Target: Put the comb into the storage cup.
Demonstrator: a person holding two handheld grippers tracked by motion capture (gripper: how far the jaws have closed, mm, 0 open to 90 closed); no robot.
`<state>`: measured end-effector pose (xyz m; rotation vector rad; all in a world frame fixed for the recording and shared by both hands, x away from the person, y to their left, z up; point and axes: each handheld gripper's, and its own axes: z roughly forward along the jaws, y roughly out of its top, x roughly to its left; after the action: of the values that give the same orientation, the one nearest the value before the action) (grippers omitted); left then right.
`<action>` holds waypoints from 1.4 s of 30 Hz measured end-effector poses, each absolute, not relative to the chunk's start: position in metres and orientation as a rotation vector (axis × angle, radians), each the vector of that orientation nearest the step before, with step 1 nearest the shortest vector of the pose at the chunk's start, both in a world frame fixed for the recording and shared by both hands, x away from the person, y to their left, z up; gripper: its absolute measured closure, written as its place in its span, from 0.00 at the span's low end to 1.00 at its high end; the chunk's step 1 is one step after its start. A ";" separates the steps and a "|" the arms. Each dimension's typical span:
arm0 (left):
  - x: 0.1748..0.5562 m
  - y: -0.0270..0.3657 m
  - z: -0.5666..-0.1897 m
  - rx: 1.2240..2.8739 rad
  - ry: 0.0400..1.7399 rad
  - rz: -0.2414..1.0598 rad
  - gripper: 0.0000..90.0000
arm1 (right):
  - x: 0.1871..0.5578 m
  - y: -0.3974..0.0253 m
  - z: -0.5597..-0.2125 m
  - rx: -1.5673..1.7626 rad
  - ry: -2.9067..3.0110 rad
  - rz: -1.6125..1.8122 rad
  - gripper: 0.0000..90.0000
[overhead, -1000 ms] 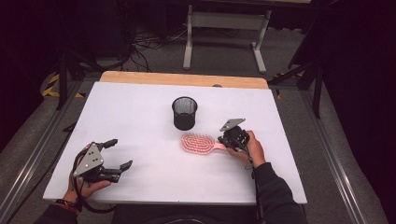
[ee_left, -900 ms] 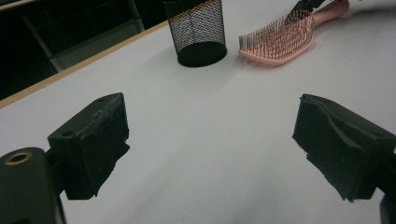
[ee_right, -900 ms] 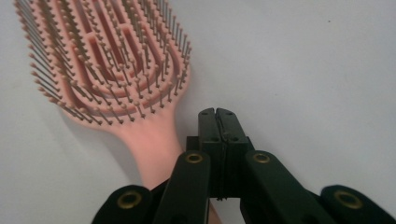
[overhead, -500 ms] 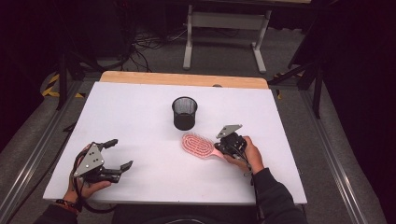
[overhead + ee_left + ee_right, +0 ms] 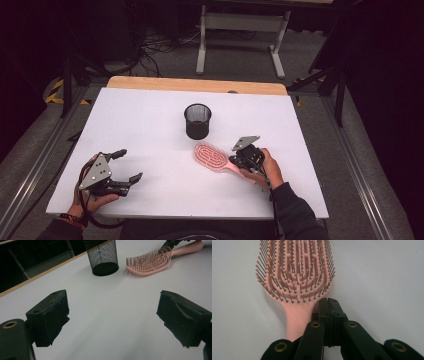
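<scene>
My right hand-held gripper (image 5: 328,302) is closed, pressed beside the pink hairbrush (image 5: 212,157) handle, near the mesh cup (image 5: 197,120); my left hand-held gripper (image 5: 128,165) gapes open well left of the hairbrush.

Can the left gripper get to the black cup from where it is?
Probably yes: the left gripper is open, and bare table lies between it and the cup. The hairbrush sits off to the side.

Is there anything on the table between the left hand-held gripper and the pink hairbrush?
No. In the high view, only bare white table lies between the left hand-held gripper and the pink hairbrush.
</scene>
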<state>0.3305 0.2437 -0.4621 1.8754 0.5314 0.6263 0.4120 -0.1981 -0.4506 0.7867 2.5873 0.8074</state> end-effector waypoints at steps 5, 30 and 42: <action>0.331 0.243 -0.462 1.881 0.528 0.631 0.13 | 0.409 -0.198 -0.451 0.754 2.598 0.807 1.00; 0.332 0.243 -0.462 1.894 0.531 0.637 0.13 | 0.406 -0.196 -0.438 0.710 2.611 0.809 0.78; 0.333 0.242 -0.463 1.900 0.532 0.621 0.13 | 0.403 -0.189 -0.422 0.741 2.712 0.728 0.25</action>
<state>0.3325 0.2422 -0.4626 1.9003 0.5324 0.6209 0.4034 -0.1887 -0.4221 0.7407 2.7116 0.7282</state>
